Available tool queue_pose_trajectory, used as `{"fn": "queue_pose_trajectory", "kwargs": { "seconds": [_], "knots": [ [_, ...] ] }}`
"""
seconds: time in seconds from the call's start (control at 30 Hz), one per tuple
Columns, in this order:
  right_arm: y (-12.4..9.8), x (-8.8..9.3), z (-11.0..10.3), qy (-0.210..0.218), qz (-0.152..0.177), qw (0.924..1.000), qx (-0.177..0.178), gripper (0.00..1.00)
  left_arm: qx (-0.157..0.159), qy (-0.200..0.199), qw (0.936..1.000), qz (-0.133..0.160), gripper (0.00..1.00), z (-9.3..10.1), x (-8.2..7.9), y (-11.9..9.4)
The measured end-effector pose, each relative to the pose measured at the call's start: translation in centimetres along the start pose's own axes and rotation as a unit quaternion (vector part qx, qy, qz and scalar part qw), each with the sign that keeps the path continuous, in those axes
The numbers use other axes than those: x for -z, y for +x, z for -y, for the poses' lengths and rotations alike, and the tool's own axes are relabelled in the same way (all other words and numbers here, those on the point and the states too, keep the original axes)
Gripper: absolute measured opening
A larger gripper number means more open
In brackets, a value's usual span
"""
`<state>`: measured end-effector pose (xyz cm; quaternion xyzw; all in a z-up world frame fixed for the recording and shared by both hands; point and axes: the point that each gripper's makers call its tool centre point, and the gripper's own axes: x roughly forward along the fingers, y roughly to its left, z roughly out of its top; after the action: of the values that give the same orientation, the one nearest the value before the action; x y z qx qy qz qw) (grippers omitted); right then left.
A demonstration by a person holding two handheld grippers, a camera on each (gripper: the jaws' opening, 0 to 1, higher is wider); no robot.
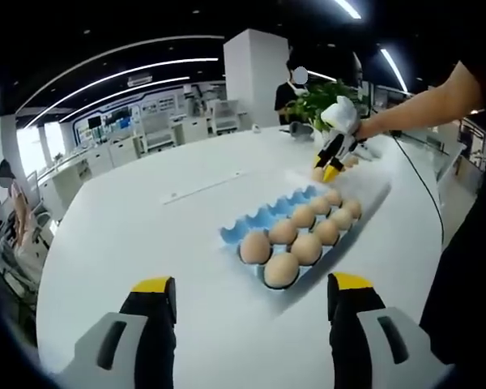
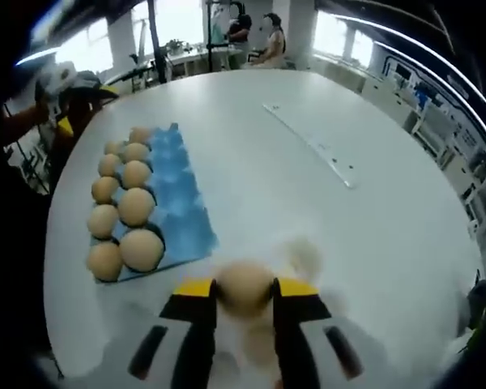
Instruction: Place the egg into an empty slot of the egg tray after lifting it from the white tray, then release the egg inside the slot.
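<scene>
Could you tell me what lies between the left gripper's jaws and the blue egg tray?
Only bare white table, as the left gripper view shows. The left gripper hangs open short of the blue egg tray, nothing resting on the stretch between them.

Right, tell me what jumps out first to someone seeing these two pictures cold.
First, the egg clamped between the yellow-tipped jaws of the right gripper, close at the bottom of the right gripper view. Next, the blue egg tray on the white table, two rows filled with brown eggs and its outer row empty. In the left gripper view the left gripper hangs open and empty short of the tray.
</scene>
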<state>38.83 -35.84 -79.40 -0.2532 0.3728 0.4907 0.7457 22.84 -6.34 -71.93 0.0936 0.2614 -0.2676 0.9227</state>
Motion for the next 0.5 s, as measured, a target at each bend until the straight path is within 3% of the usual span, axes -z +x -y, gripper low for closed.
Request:
{"fn": "queue_pose_trajectory", "kwargs": {
  "seconds": [0.17, 0.37, 0.5],
  "knots": [
    [-0.1, -0.2, -0.1, -0.001, -0.016, 0.9998, 0.010, 0.26, -0.001, -0.002, 1.0000, 0.002, 0.77, -0.2, -0.1, 0.1],
    [-2.6, -2.1, -1.7, -0.006, 0.020, 0.9998, 0.004, 0.26, 0.000, -0.008, 1.0000, 0.000, 0.79, -0.3, 0.2, 0.1],
    [-3.3, -3.0, -2.8, -0.017, 0.025, 0.9995, 0.006, 0.26, 0.007, -0.009, 0.9999, -0.006, 0.79, 0.2, 0.5, 0.5]
  ]
}}
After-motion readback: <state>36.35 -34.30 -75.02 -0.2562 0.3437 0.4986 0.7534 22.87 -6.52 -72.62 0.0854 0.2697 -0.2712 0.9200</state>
